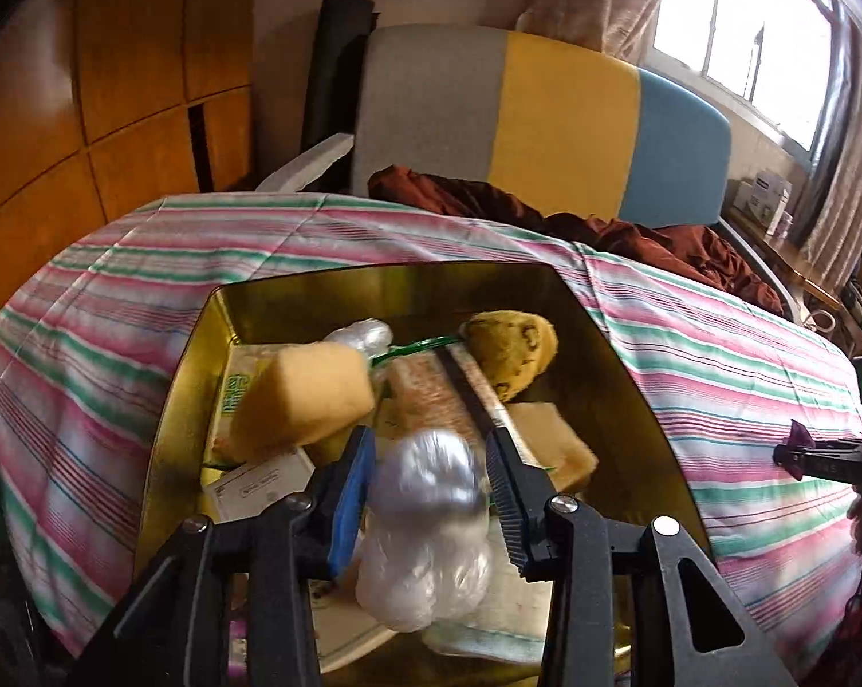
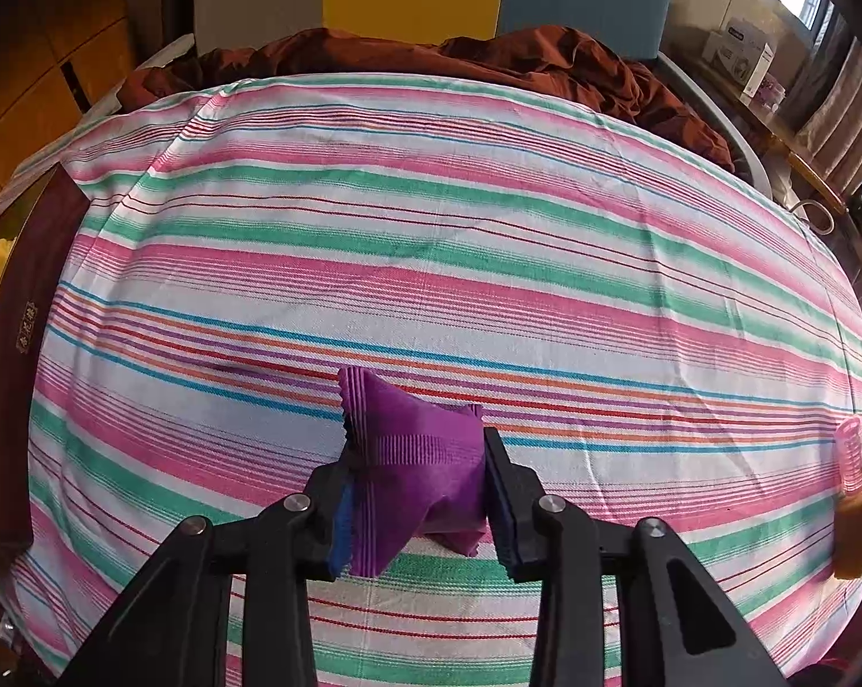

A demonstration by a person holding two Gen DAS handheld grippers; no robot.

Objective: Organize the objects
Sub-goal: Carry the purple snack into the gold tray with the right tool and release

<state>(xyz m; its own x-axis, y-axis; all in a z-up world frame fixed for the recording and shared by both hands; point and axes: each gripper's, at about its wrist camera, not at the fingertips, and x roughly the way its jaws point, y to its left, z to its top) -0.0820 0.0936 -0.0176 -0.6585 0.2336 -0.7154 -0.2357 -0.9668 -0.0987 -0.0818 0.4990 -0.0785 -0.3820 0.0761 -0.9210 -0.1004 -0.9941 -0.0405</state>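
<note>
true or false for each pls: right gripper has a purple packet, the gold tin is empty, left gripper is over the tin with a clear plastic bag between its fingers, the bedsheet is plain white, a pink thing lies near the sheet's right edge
1. The right gripper holds a purple packet. True.
2. The gold tin is empty. False: it holds a yellow sponge, a cookie and other packets.
3. The left gripper is over the tin with a clear plastic bag between its fingers. True; whether the pads press on it is hard to tell.
4. The bedsheet is plain white. False: it has pink, green and white stripes.
5. A pink thing lies near the sheet's right edge. True, in the right wrist view.
</note>
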